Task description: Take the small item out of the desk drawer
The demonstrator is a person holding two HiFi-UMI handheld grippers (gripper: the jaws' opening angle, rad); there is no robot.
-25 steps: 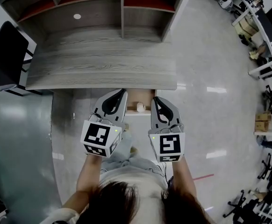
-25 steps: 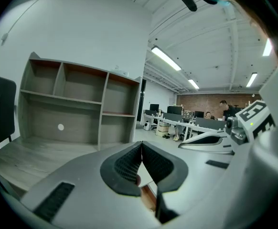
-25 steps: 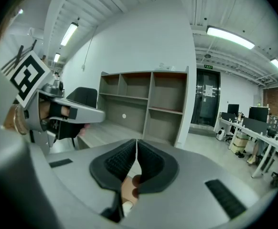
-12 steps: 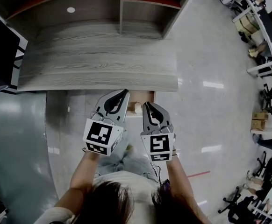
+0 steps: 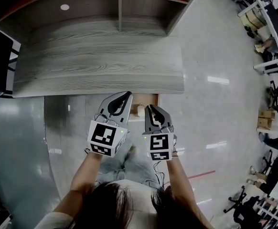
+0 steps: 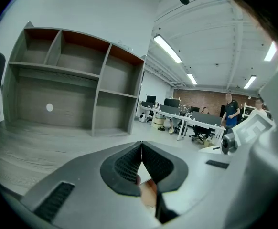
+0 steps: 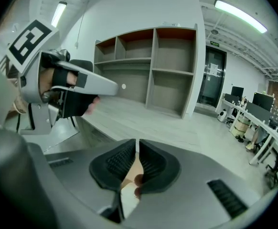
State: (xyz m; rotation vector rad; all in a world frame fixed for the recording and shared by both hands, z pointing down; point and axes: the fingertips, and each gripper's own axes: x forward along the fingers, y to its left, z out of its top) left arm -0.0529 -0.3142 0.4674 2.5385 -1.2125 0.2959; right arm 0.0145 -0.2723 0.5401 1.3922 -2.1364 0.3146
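In the head view, the person is standing over a grey wood-grain worktop [image 5: 101, 56] that is carrying an empty shelf unit [image 5: 120, 4] along its back. Below the worktop's front edge the drawer [image 5: 147, 99] is standing pulled out. The small item [image 5: 140, 110], pale and rounded, is lying inside it towards the front. The left tongs [image 5: 127, 96] are hanging just left of the drawer. The right tongs [image 5: 149, 109] are hanging just right of the item, close beside it, though this view is not showing whether they touch it.

In the left gripper view, the left tongs [image 6: 141, 145] are showing their ribbed pads meeting at the tips, closed with nothing between them. The worktop and shelf unit are lying beyond.

In the right gripper view, the right tongs [image 7: 137, 143] are likewise closed, with the pads together and nothing pinched. A pale and tan patch is showing through the hollow behind the pads. It may be the item and drawer below, but that cannot be told.

With the drawer already open, the step in hand is looking like the approach to the item. The next move is calling for the right tongs to be opening wide enough to straddle the item. They would then be lowering around it, closing gently and lifting it clear of the drawer walls.
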